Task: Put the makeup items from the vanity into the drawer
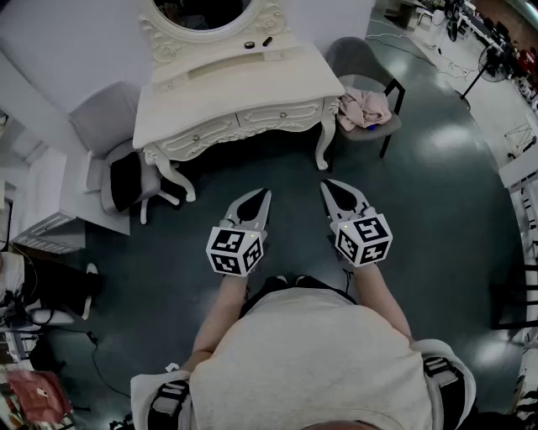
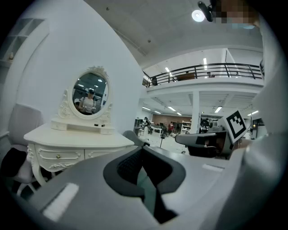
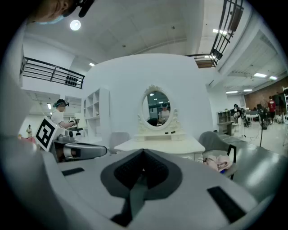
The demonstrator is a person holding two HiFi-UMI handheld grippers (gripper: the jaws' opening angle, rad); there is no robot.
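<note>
1. My left gripper and right gripper are both clenched on nothing, jaws pressed together. They hover over the floor at the middle of the head view, well apart from the counter at the upper middle. If I arrive without opening the jaws, I will only shove things about.
2. The makeup items are two small dark pieces on the raised ledge under the mirror, at the very top of the frame. I cannot tell what they are. I judge them easy to knock: a closing jaw that lands off-centre could flick one along the ledge or down to the floor.
3. The drawers look closed, so one likely has to be pulled out first. Each knob is small, and my pads could slip off it. A hard yank might shake the counter and set the items rolling.
4. Reaching for the ledge brings my jaws close to the mirror, and an overshoot could strike it.
5. A chair carrying a pinkish cloth stands just right of the counter, and a grey chair sits at its left. Stepping in, I could catch a leg or elbow on either.
</note>
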